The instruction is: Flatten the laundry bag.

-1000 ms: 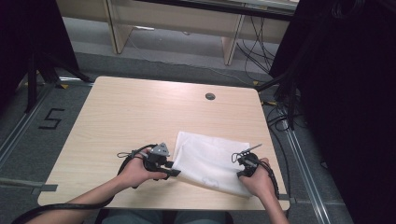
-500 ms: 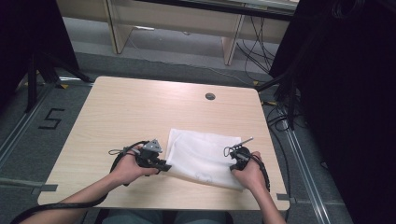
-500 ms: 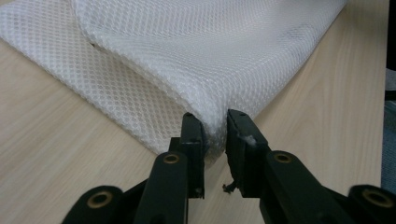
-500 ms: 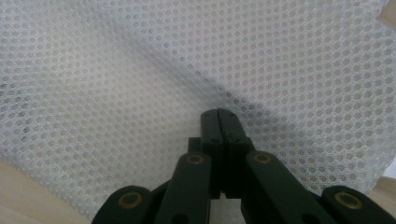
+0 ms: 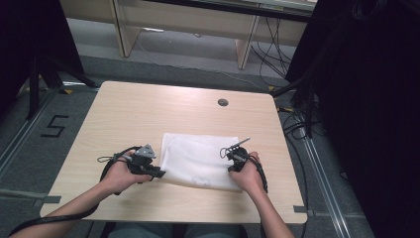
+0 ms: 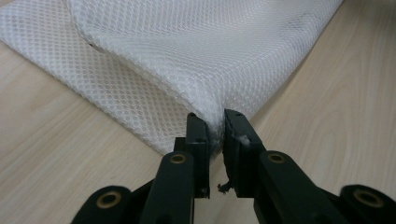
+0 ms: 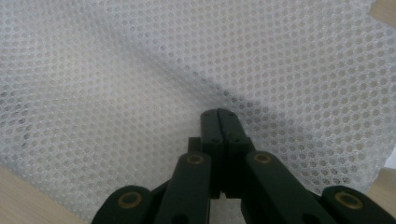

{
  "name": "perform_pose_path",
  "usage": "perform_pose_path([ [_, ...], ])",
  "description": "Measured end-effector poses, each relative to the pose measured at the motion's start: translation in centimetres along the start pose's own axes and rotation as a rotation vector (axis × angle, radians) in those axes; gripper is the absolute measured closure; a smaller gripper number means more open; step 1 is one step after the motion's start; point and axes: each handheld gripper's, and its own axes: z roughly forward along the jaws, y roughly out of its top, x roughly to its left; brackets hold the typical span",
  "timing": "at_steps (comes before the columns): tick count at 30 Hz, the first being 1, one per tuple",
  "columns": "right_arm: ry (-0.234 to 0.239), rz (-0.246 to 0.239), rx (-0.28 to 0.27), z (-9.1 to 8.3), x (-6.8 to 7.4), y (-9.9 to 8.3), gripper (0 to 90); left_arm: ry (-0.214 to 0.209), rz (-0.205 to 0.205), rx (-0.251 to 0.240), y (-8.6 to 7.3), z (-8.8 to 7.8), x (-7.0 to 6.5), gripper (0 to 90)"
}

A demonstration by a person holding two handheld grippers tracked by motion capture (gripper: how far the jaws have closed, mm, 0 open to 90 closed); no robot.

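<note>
Pinching the white mesh bag (image 6: 196, 56) corner, left gripper (image 6: 215, 126) grips; right gripper (image 7: 219, 116) fingers pressed together, empty.

A black "5" marking (image 5: 54, 127) lies on the grey floor (image 5: 29, 163) left of the table (image 5: 148, 106).

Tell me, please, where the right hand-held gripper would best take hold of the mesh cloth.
Probably at the near right corner of the mesh cloth, coming in low from the table's right edge. The cloth lies flat, so only an edge or corner gives the jaws something to close around; the left hand-held gripper already pinches the near left corner. The right hand-held gripper sits closed over the flat middle.
</note>
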Motion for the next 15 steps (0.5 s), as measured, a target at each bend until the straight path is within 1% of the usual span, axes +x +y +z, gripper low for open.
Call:
perform_pose_path([
  [1,0.008,0.009,0.003,0.2,0.2,0.1,90.0,0.004,-0.015,0.002,-0.2,-0.1,0.1,80.5],
  [2,0.009,0.001,0.001,0.2,0.4,0.3,90.0,0.006,-0.013,0.004,-0.3,-0.3,0.3,80.6],
  [3,0.001,-0.018,-0.007,0.3,0.4,0.5,90.0,0.008,-0.006,0.011,-0.5,-0.5,0.5,80.7],
  [4,0.01,-0.007,-0.011,0.4,0.7,0.8,90.0,0.008,-0.014,0.008,-0.6,-0.6,0.5,80.8],
  [5,0.009,0.022,0.013,0.3,1.1,0.9,90.0,0.011,-0.018,0.007,-0.7,-0.6,0.6,80.8],
  [6,0.01,-0.014,-0.004,0.4,1.1,1.1,90.0,0.015,-0.028,0.009,-0.9,-0.7,0.7,80.8],
  [7,0.006,-0.021,-0.009,0.6,1.3,1.4,90.0,0.018,-0.016,0.017,-0.9,-0.9,0.9,80.8],
  [8,0.003,-0.044,-0.018,0.8,1.4,1.5,90.0,0.028,-0.023,0.011,-1.0,-0.9,1.0,80.7],
  [9,0.008,-0.032,-0.018,0.8,1.6,1.6,90.0,0.031,-0.025,0.013,-1.1,-1.0,1.1,80.8],
  [10,0.008,-0.032,-0.018,0.8,1.6,1.6,90.0,0.036,-0.003,0.031,-1.2,-1.2,1.3,80.8],
  [11,0.011,-0.027,-0.01,0.8,1.8,1.8,90.0,0.041,-0.014,0.017,-1.2,-1.2,1.4,80.8],
  [12,0.008,0.002,0.003,0.9,2.4,2.2,90.0,0.051,-0.023,0.023,-1.3,-1.2,1.5,80.8],
  [13,0.008,0.002,0.003,0.9,2.4,2.2,90.0,0.062,-0.016,0.031,-1.4,-1.3,1.7,80.8],
  [14,0.009,-0.031,-0.01,1.0,2.2,2.3,90.0,0.059,-0.03,0.03,-1.4,-1.3,1.8,80.8],
  [15,0.007,-0.049,-0.018,1.2,2.2,2.5,90.0,0.066,-0.027,0.034,-1.5,-1.4,2.0,80.8],
])
